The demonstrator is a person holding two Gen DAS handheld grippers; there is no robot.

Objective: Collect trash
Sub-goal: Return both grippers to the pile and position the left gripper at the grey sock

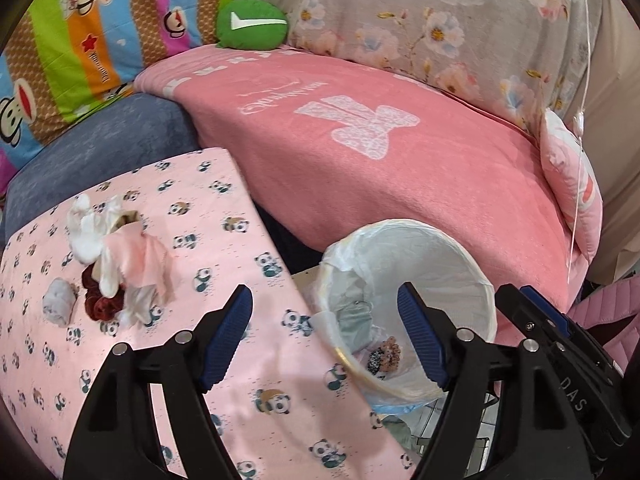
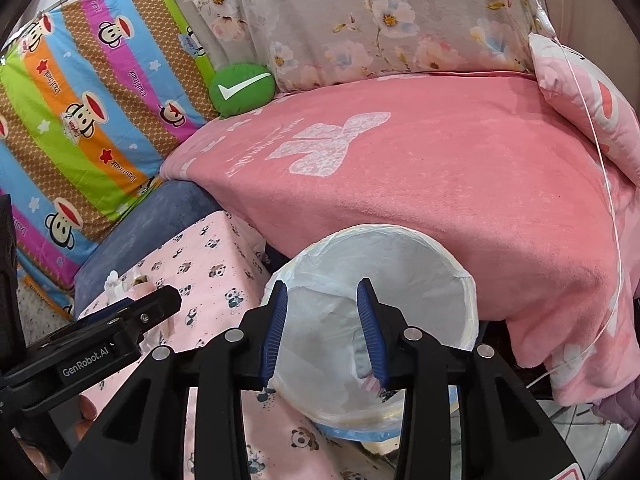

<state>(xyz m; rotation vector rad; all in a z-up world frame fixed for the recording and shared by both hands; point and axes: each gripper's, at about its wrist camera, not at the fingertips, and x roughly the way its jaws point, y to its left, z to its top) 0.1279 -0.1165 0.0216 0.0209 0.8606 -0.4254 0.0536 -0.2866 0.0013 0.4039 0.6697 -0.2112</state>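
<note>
**Both tongs empty at the bin; more trash waits on the panda cloth**

The left tongs stand wide with nothing between the blue pads, straddling the edge where the panda-print worktop meets the lined bin. The right tongs are narrower, roughly half open, and also empty; they hang directly over the bin's mouth. In the left wrist view the right tongs show side-on at about 4 o'clock, just beside the bin's rim.

Some trash already lies at the bottom of the bin: a pale crumpled piece and a small dark speckled item. I judge this to be the moment right after a drop, with a fresh pickup due.

What is left sits on the worktop at about 9 o'clock in the left wrist view: a heap of crumpled white and pink tissue over something dark red, and a small grey-white wad just beside it at the heap's 8 o'clock. All of it is well apart from the bin.

The next move probably falls to the left tongs, being nearer and already wide: swing toward 9 o'clock, come down over the tissue heap, and close on a bulky fold. The tissue is soft and loose, so a shallow pinch may lift only one scrap and leave the rest behind.
</note>
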